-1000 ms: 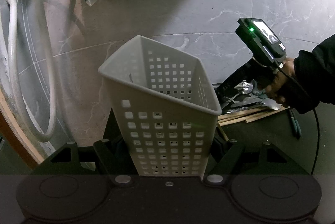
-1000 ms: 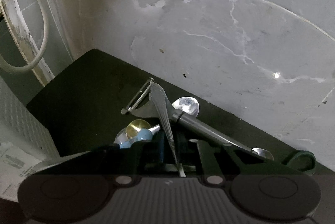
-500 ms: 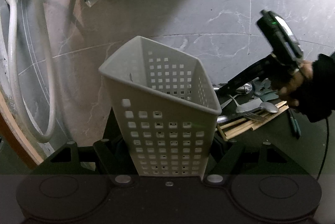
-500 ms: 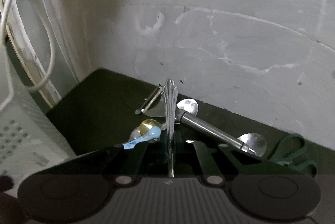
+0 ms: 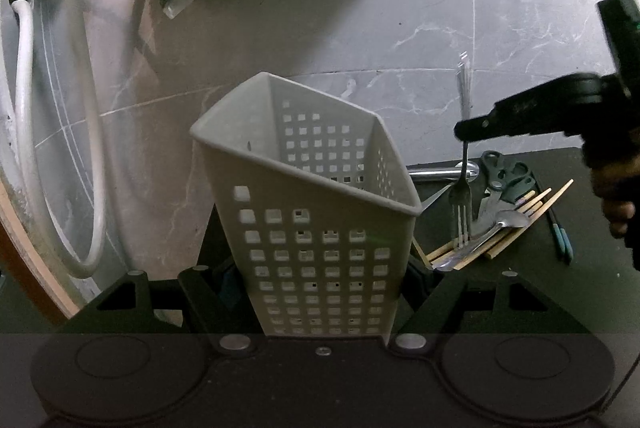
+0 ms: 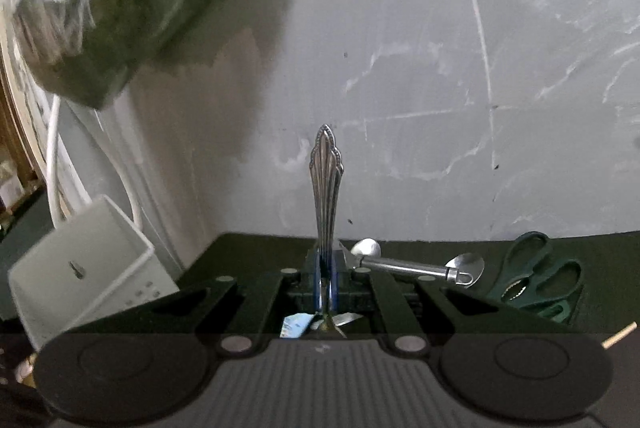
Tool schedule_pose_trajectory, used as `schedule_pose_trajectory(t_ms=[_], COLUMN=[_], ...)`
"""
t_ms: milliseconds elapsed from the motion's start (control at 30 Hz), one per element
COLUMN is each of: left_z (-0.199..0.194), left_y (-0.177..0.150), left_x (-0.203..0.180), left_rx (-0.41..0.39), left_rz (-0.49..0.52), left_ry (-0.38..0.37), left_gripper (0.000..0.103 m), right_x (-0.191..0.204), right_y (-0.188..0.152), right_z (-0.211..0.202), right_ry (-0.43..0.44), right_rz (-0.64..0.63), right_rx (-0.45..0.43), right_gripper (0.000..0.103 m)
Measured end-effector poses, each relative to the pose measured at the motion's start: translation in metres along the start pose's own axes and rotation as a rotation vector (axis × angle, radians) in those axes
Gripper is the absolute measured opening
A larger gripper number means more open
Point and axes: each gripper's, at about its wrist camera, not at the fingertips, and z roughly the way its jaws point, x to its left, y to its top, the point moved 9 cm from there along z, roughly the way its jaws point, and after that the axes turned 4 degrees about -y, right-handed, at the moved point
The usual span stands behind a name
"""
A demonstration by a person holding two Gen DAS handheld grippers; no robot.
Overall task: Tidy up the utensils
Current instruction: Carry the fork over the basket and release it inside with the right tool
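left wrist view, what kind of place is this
Probably a home kitchen or utility corner: grey marble-look tiles, a perforated utensil basket, and chopsticks, scissors and a spoon heaped on a dark mat.

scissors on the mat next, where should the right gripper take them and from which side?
Judging from the frames: the scissors lie flat on the dark mat, green handle loops toward the wall, blades running under the spoon and chopsticks. Grip the narrow neck just below the loops, coming from above with fingers either side. The loops are wide and the blades are covered, so the neck looks like the only clear, slim part.
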Motion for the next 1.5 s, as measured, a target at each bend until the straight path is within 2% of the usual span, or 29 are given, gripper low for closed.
schedule_pose_trajectory(t_ms=[133,500,733,900,1167,1333,1500], left_z=[0.000,-0.001,-0.005,-0.009,-0.014,-0.017,-0.018], left_y=[-0.001,0.000,-0.001,-0.003,-0.006,-0.007,-0.007], left_x=[0.000,0.000,-0.003,-0.008,-0.011,-0.011,-0.011], left_rx=[-0.010,-0.017,-0.019,-0.015,-0.010,-0.004,0.002], left_rz=[0.001,0.015,0.027,0.035,0.041,0.043,0.040], left_ry=[0.000,-0.023,-0.040,-0.054,-0.058,-0.060,-0.058], left_gripper=[0.077,0.076,0.076,0.076,0.077,0.077,0.077], right_x=[0.006,0.044,0.092,0.128,0.146,0.153,0.158], right_y=[0.008,0.061,0.091,0.076,0.022,-0.002,-0.010], right_z=[-0.018,-0.067,-0.114,-0.112,-0.077,-0.080,-0.078], right_ry=[-0.004,0.044,0.176,0.250,0.249,0.275,0.283], right_rz=[0.004,-0.039,-0.087,-0.167,-0.227,-0.264,-0.279], right_rx=[-0.042,-0.171,-0.259,-0.207,0.011,0.066,0.088], right_gripper=[0.001,0.001,0.001,0.001,0.001,0.001,0.002])
